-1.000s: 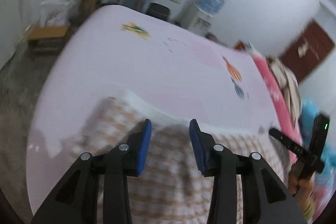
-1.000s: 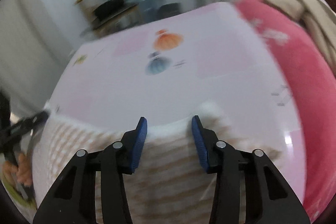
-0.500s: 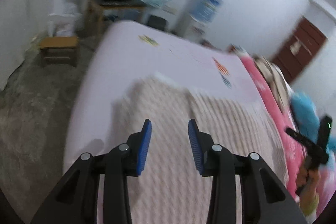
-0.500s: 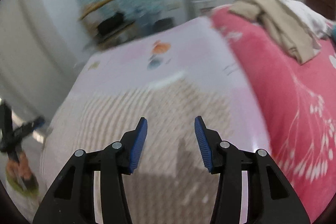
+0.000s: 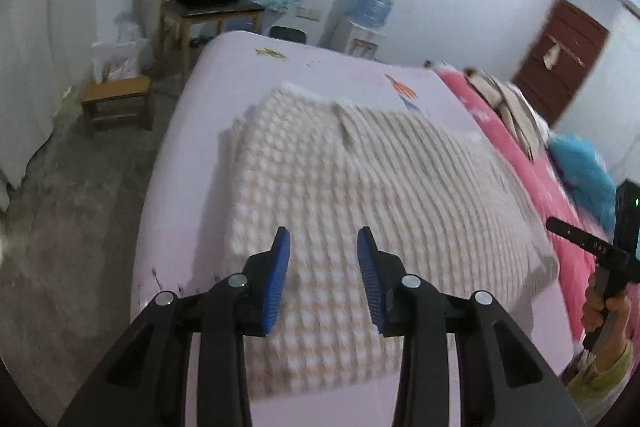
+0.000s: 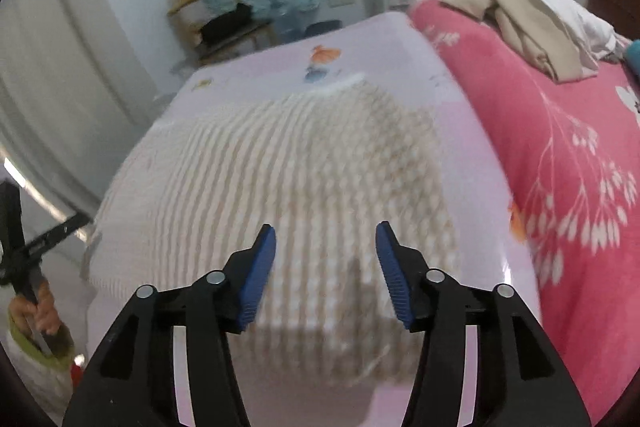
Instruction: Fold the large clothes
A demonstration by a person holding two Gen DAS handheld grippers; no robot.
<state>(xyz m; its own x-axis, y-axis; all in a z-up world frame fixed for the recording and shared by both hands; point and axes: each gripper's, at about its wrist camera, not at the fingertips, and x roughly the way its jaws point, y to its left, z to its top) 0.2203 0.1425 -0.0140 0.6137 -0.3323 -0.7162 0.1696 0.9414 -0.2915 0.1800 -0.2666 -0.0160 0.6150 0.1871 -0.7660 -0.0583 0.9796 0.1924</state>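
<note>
Item: checked garment (image 5: 360,187), beige and white, lying folded in a broad rectangle on the lilac sheet (image 5: 320,67) of the bed, its near edge just ahead of both tools

Left gripper (image 5: 323,275): hovering over the garment's near edge, blue pads parted by a narrow gap, nothing resting between them

Right gripper (image 6: 326,269): hovering over the same near edge, toward the pink blanket (image 6: 560,167) side of the garment; jaws opening, standing moderately wide, no cloth between them

Handling, judged: the fabric is looking soft, limp and light, sagging wherever it is not being supported; thick where layers are stacking; not fragile, little risk of slipping from ribbed pads

Where to take hold, judged: the two near corners of the garment, one per gripper, pinching all layers at once so the stack is not sliding apart

Also lying near the garment: a heap of tan clothes (image 6: 528,23) beyond it on the pink blanket
</note>
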